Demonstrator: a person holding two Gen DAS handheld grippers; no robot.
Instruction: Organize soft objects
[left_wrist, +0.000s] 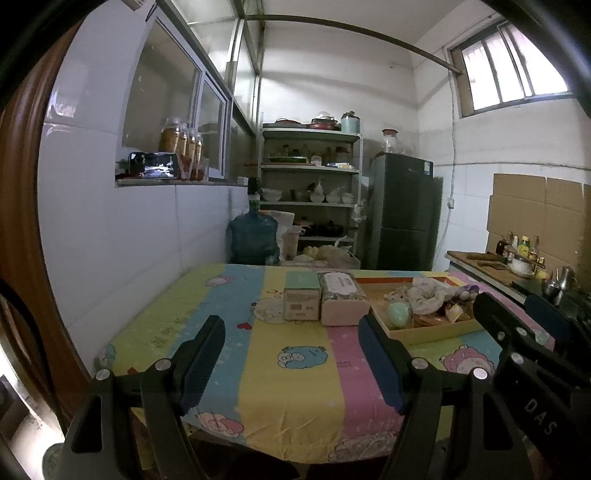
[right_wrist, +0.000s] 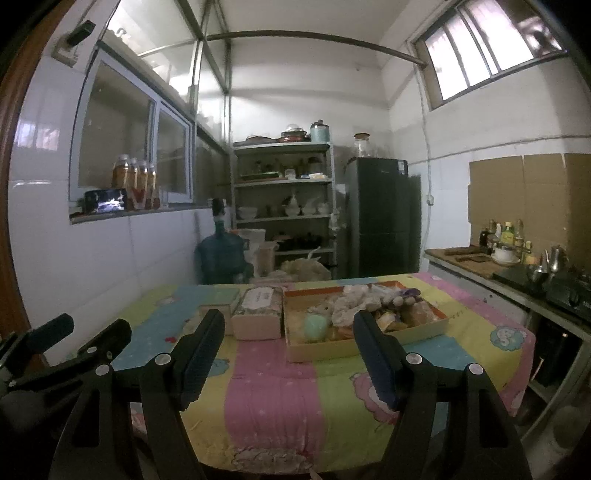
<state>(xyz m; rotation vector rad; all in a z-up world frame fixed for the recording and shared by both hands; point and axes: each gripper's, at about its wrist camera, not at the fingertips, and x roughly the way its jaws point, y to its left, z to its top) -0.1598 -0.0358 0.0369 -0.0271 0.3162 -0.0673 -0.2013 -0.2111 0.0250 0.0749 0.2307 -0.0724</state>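
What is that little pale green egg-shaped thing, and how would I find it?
Start at the table under the striped cartoon cloth, then find the shallow cardboard tray right of two boxes. The green egg-shaped thing lies in the tray's near left corner, the only smooth, mint-coloured item beside a crumpled whitish cloth.

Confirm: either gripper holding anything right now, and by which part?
Nothing held. Left gripper and right gripper both have jaws wide open over the bare tablecloth, short of the tray of soft items.

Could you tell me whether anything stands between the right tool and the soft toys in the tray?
Nothing visible does: the right tool is open over bare tablecloth, and only the tray's low front wall fronts the soft toys.
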